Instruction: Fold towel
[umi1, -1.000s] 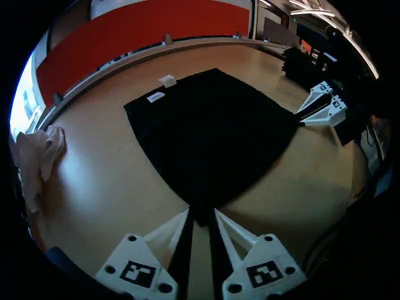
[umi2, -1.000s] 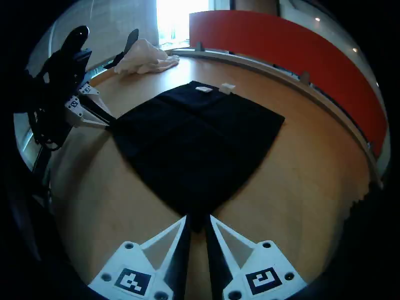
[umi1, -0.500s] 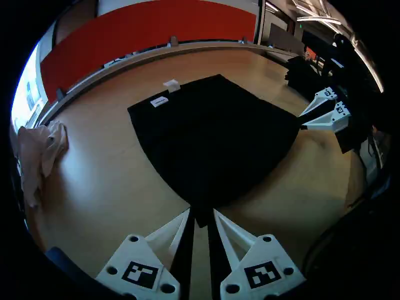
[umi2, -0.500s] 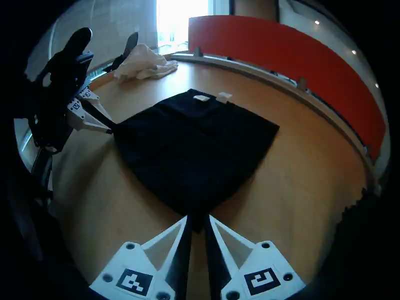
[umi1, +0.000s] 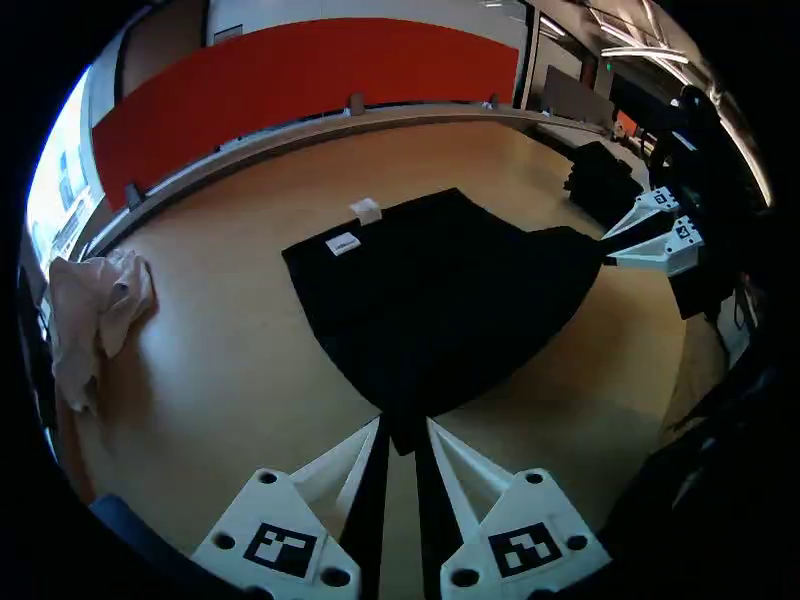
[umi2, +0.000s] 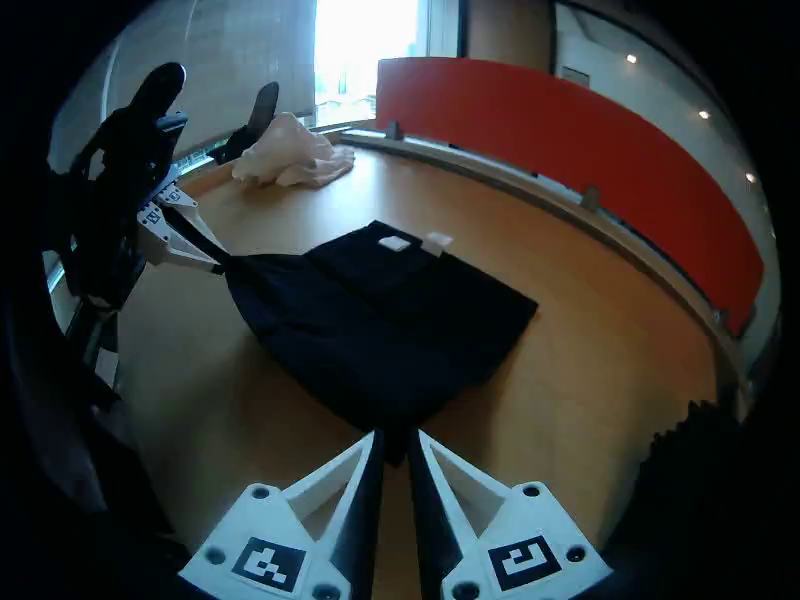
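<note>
Fold begun, not completed: black cloth towel (umi1: 440, 290) partly on the light wooden counter (umi1: 220, 340), near corners pinched and raised by left gripper (umi1: 402, 440) and right gripper (umi2: 396, 450); far edge still unmet.

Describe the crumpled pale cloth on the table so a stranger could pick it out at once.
Start at the long red partition behind the curved wooden table. Follow the table's edge to the end near the bright window, where the crumpled pale pink cloth lies in a heap. Unlike the spread black towel mid-table, it is light-coloured and bunched up.
</note>
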